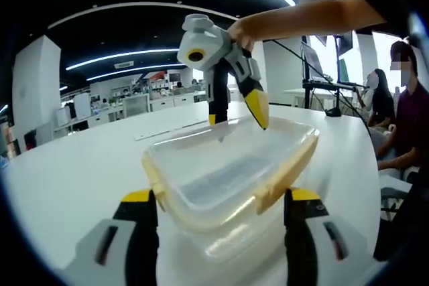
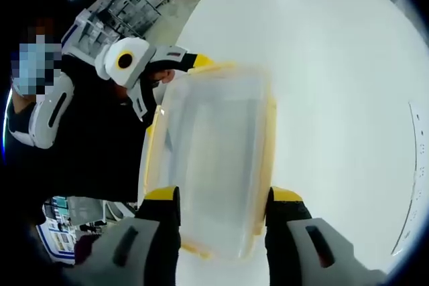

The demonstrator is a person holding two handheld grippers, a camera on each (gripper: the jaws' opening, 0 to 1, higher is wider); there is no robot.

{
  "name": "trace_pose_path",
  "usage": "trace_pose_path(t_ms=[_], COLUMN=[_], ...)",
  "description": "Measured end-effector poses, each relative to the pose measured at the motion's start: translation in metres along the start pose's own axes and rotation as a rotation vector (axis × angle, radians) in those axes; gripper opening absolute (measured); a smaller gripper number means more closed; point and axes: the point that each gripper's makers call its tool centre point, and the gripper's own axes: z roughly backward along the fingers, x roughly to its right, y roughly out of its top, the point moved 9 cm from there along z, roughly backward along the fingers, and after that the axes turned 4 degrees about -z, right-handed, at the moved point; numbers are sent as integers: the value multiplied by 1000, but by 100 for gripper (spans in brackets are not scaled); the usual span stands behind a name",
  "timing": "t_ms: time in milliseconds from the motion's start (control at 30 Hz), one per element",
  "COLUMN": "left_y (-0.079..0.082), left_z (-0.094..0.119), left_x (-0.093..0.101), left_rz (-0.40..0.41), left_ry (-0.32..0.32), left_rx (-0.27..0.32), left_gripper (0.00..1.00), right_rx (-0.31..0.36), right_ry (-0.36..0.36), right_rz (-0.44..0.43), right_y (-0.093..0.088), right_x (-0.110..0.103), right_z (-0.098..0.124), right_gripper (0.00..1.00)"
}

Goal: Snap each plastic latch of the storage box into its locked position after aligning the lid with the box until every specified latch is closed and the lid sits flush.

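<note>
Here we see the left gripper (image 1: 221, 209), jaws spread wide, flanking the near end of the clear storage box (image 1: 231, 172) with its lid (image 1: 214, 159) and yellow latches (image 1: 285, 175) (it sits on the white table (image 1: 80, 165)). Beyond, the right gripper (image 1: 238, 117) reaches down at the far end, jaws apart, straddling the box. Farther off, seated people (image 1: 395, 112) wait at the table's edge.

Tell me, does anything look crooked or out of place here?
Yes. In the left gripper view the lid lies tilted on the storage box, its near corner overhanging, so it does not sit flush.
</note>
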Motion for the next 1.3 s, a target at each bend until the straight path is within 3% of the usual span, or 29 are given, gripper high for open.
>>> trace_pose_path(t_ms=[267, 400, 567, 800, 867, 967, 1033, 1167, 1300], left_y=[-2, -2, -4, -6, -7, -7, -6, 0, 7], left_z=[1, 1, 2, 3, 4, 7, 10, 20, 29], left_x=[1, 1, -2, -7, -9, -11, -11, -23, -32], left_rz=[-1, 1, 17, 47, 62, 91, 146, 263, 268], left_ry=[-2, -3, -17, -38, -59, -90, -131, -149, -136], left_rx=[17, 29, 57, 66, 70, 70, 94, 211, 249], left_gripper=[76, 77, 77, 75, 73, 71, 71, 72, 75], right_rx=[250, 332, 437, 534, 612, 677, 692, 758, 836], right_ry=[-9, -34, -102, -203, -254, -272, -306, -360, -396], right_rz=[-11, -2, -4, 29, 40, 9, 12, 31, 15], right_y=[-19, -27, -37, -45, -47, -52, -59, -67, -76], right_x=[-7, -14, -18, -32, -31, -31, -30, -34, -36], right_z=[-5, -8, -9, -10, -5, -4, -3, -4, -6], right_gripper=[55, 57, 58, 60, 60, 65, 69, 72, 79])
